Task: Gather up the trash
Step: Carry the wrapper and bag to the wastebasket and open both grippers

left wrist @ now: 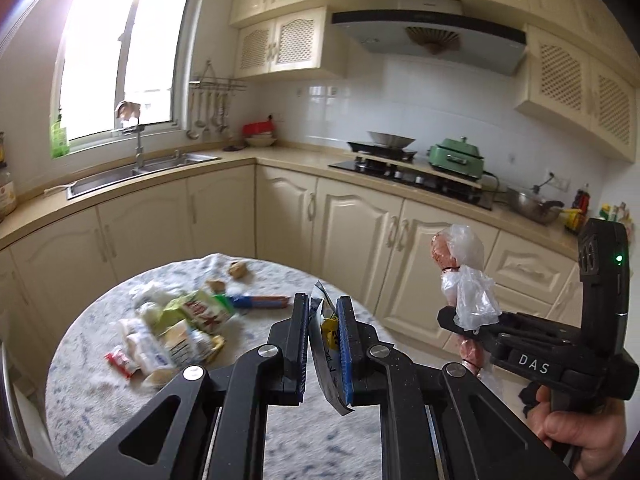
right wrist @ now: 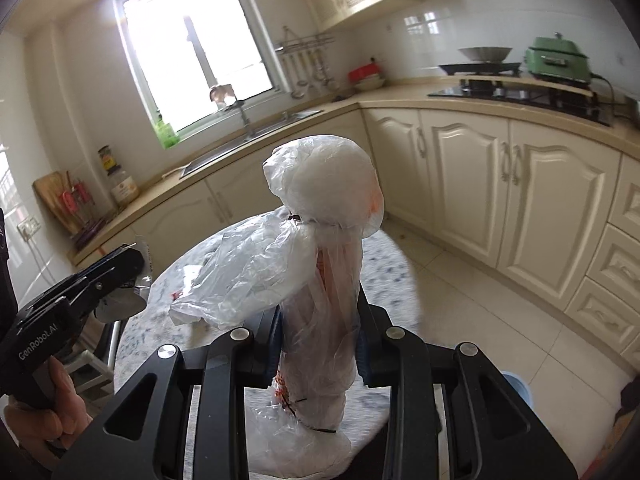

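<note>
Sausage in plastic bag (right wrist: 320, 280) pinched upright by right gripper (right wrist: 320, 344), above round table (left wrist: 248, 432). Left gripper (left wrist: 324, 332) pressed on thin wrapper (left wrist: 326, 344). Risks: loose film slipping, sausage tilting out; wrapper sliding free.

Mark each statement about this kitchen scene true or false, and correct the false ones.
1. The left gripper is shut on a flat dark foil wrapper. True.
2. The right gripper is empty. False: its jaws clamp a pinkish sausage in clear plastic film.
3. More packets lie on the round marbled table. True.
4. The green lidded cooker stands in the steel sink. False: it stands by the stove.
</note>
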The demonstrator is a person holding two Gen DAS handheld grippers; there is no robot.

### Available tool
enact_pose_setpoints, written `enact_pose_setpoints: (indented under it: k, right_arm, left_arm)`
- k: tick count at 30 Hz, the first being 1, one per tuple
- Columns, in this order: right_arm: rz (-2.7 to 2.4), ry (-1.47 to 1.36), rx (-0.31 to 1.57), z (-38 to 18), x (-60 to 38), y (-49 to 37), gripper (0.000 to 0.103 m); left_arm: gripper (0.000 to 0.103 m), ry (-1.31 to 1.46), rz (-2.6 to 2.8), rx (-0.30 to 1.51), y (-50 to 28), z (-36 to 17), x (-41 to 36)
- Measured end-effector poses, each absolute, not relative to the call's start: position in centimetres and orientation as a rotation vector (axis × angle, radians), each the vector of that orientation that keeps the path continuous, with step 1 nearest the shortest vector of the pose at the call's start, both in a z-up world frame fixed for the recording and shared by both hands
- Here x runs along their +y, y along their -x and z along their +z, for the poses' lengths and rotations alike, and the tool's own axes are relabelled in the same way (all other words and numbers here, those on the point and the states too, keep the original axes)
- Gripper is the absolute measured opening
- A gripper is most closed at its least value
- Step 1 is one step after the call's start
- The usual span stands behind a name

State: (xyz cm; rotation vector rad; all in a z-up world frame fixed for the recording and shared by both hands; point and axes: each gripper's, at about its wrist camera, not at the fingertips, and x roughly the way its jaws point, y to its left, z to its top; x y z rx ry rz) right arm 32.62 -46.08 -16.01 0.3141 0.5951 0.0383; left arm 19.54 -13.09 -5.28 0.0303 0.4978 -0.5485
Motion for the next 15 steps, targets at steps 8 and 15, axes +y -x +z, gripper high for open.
enact_pose_setpoints:
  k: [8, 15]
  right_arm:
    - [-0.088, -0.35, 0.572, -16.1, -52.4, -29.7, 0.029]
    - [-0.205, -0.395, 0.582, -17.5, -58.4, -27.3, 0.03]
  left_arm:
    - [0.009, -0.052, -0.659, 0.534, -20.7, -6.5, -19.7]
    - [0.009, -0.081, -0.765, 0.59, -23.6, -8.8, -27.4]
